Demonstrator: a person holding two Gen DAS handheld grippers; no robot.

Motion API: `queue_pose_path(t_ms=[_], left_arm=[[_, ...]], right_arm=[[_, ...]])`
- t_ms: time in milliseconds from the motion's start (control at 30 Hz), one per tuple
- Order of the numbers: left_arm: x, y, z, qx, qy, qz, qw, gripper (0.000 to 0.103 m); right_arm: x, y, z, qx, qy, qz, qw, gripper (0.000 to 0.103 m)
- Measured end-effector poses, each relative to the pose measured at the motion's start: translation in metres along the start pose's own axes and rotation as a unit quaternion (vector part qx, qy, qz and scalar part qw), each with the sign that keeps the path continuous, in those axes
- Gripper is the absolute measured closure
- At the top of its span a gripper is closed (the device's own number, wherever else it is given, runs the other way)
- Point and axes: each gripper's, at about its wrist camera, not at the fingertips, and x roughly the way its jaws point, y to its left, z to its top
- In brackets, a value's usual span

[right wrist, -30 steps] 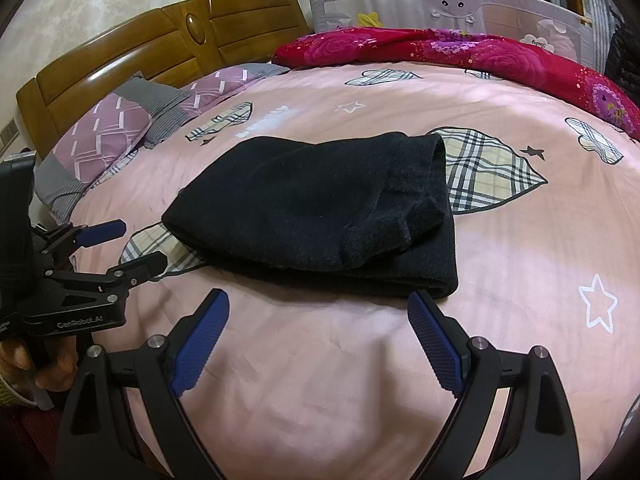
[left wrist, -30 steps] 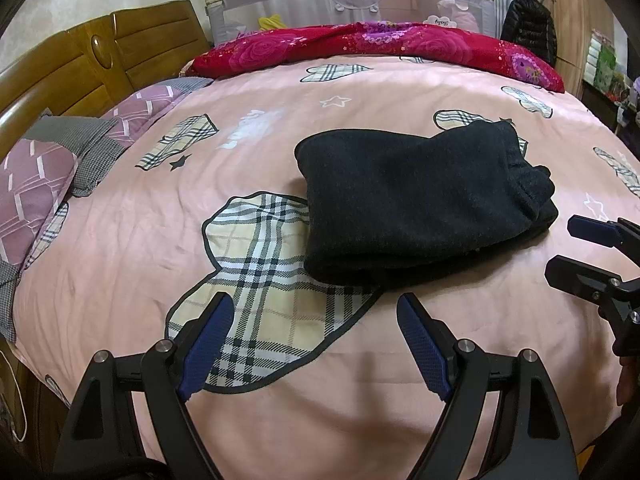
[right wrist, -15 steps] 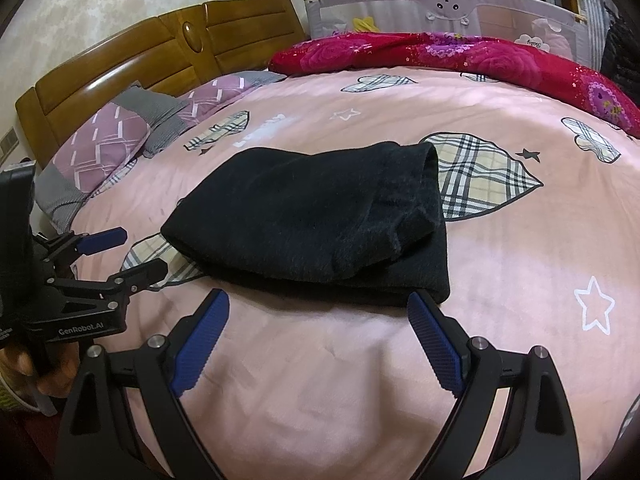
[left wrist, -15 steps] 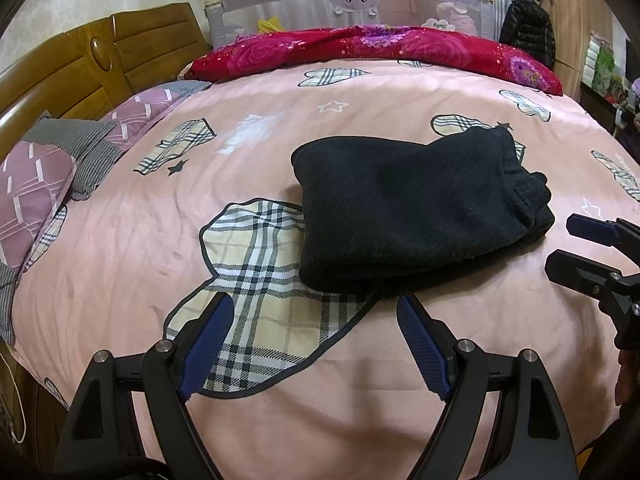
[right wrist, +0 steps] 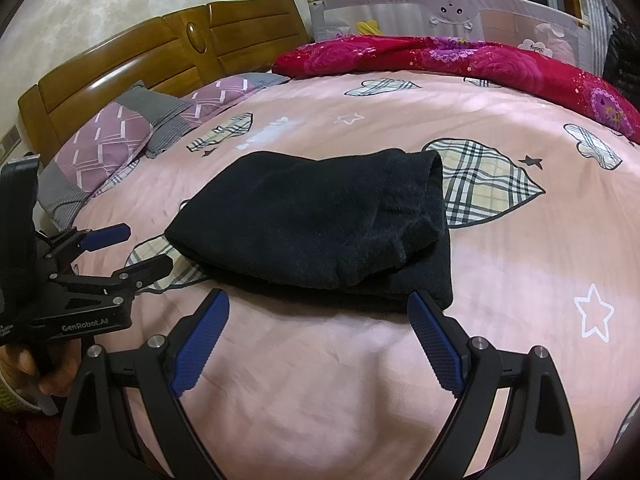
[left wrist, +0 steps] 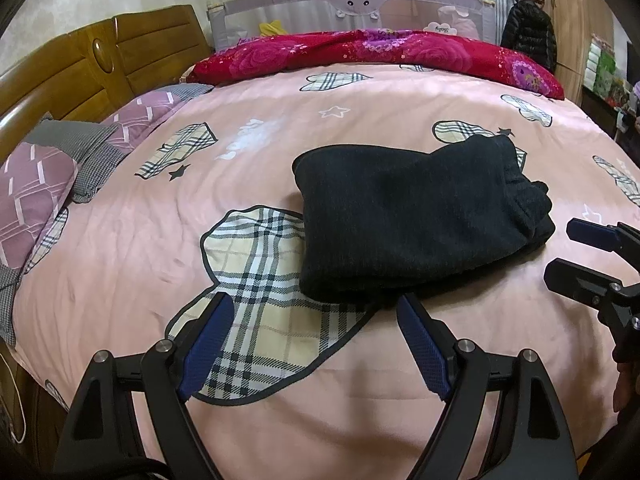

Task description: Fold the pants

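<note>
Black pants (left wrist: 416, 220) (right wrist: 320, 224) lie folded into a thick rectangle in the middle of the pink bedspread (left wrist: 280, 128). My left gripper (left wrist: 316, 312) hovers just in front of the bundle's near left corner, open, nothing between its blue pads. My right gripper (right wrist: 320, 312) hangs before the near edge of the bundle, open and empty too. Each gripper shows in the other's view: the right gripper (left wrist: 576, 252) at the right edge, the left gripper (right wrist: 132, 248) at the left, held by a hand (right wrist: 24, 364).
Purple and grey pillows (left wrist: 36, 196) lean on a wooden headboard (left wrist: 100, 64) at left. A red flowered quilt (left wrist: 380, 52) lies along the far side before a grey bed rail (left wrist: 352, 4). A black jacket (left wrist: 528, 36) hangs at back right.
The view has shifted slightly, so the pants sit a bit lower and nearer in both frames. Both grippers stay open and empty.
</note>
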Motion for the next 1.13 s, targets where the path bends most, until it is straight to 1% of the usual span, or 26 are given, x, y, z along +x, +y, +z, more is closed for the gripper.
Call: queue_pose_path(t_ms=[267, 500, 1133], left_arm=[[0.001, -0.004, 0.004, -0.003, -0.005, 0.013, 0.9999, 0.019], [0.0, -0.008, 0.007, 0.005, -0.015, 0.028, 0.9995, 0.019], [-0.002, -0.006, 0.013, 0.001, -0.019, 0.038, 0.9991, 0.02]], right_arm=[[-0.001, 0.002, 0.004, -0.005, -0.005, 0.003, 1.0, 0.012], [-0.001, 0.002, 0.007, 0.0, -0.01, 0.007, 1.0, 0.012], [0.003, 0.001, 0.009, 0.007, -0.014, 0.018, 1.0, 0.012]])
